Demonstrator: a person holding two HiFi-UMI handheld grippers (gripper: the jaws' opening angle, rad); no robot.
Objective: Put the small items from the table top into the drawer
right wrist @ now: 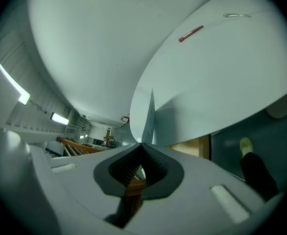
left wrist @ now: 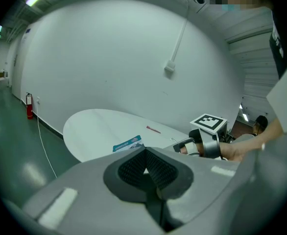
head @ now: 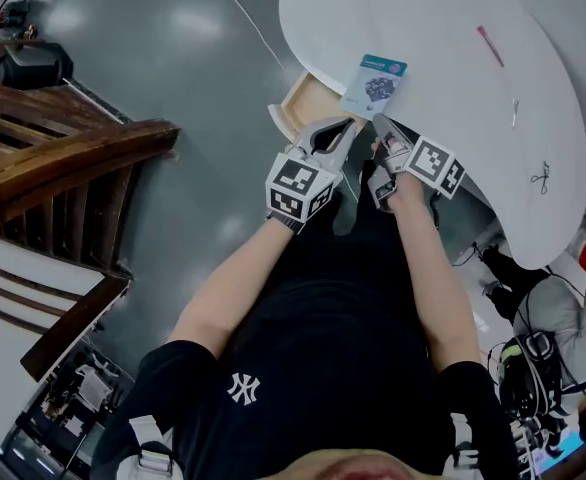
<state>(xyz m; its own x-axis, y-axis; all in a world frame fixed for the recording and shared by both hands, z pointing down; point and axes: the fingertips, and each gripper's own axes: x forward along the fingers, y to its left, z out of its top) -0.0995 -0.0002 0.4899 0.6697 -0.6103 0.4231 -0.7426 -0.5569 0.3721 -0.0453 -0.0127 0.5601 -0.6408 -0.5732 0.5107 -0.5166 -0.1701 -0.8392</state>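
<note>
A blue-and-white packet card stands at the near edge of the white oval table, just above the open wooden drawer. My right gripper is shut on the card's lower edge; in the right gripper view the card rises edge-on from the closed tips. My left gripper sits beside it over the drawer, shut with nothing between its pads. A red pen lies farther out on the table.
A thin metal piece and a small scissor-like item lie on the table's right part. A wooden railing stands at the left. A person sits low at the right. A cable runs across the grey floor.
</note>
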